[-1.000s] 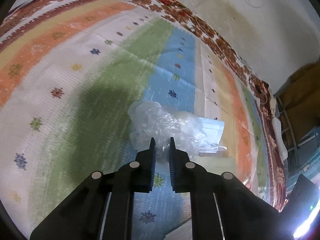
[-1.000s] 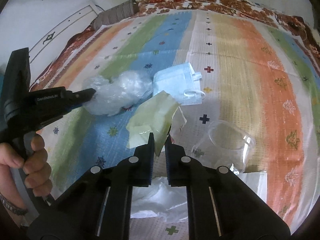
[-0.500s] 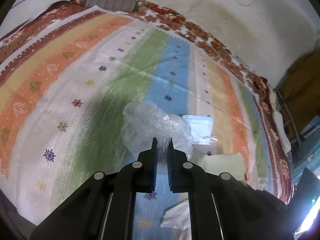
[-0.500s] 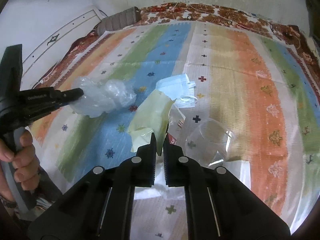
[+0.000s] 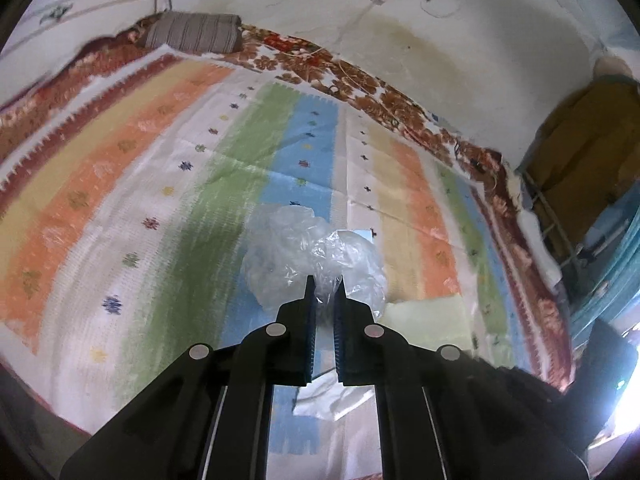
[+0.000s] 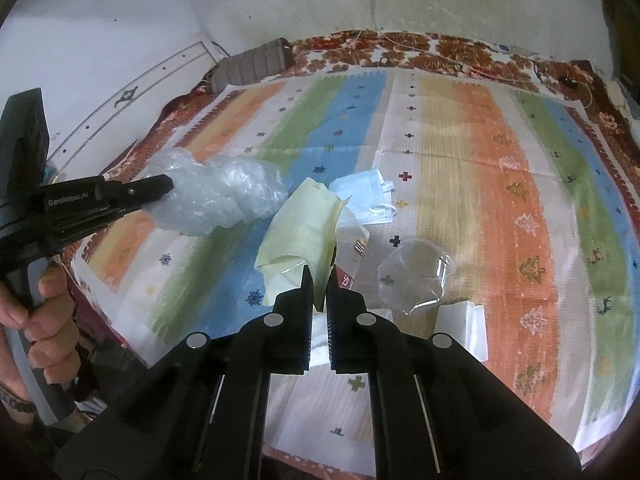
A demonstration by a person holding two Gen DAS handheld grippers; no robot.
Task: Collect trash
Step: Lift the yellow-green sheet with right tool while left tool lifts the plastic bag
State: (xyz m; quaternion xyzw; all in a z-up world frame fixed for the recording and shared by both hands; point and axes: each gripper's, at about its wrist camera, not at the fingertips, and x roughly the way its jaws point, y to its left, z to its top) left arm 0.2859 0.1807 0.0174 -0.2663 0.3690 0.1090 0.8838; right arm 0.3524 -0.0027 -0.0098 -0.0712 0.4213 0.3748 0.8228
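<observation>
Left gripper (image 5: 324, 289) pinches the crumpled clear plastic bag (image 5: 308, 256), now lifted clear of the striped bedspread (image 5: 120, 184); a second ago the bag lay on it. Right gripper (image 6: 319, 280) is clamped on the pale yellow paper (image 6: 304, 232), also raised higher than before. Blue face mask (image 6: 364, 196) and clear plastic cup (image 6: 416, 276) remain on the bedspread, unmoved.

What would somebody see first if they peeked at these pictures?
Probably the big striped blanket in orange, green and blue that fills both views. Next, the crumpled clear plastic bag held up on the left by the left gripper, and the pale yellow paper pinched in the right gripper. A clear plastic cup lies tipped over nearby.
</observation>
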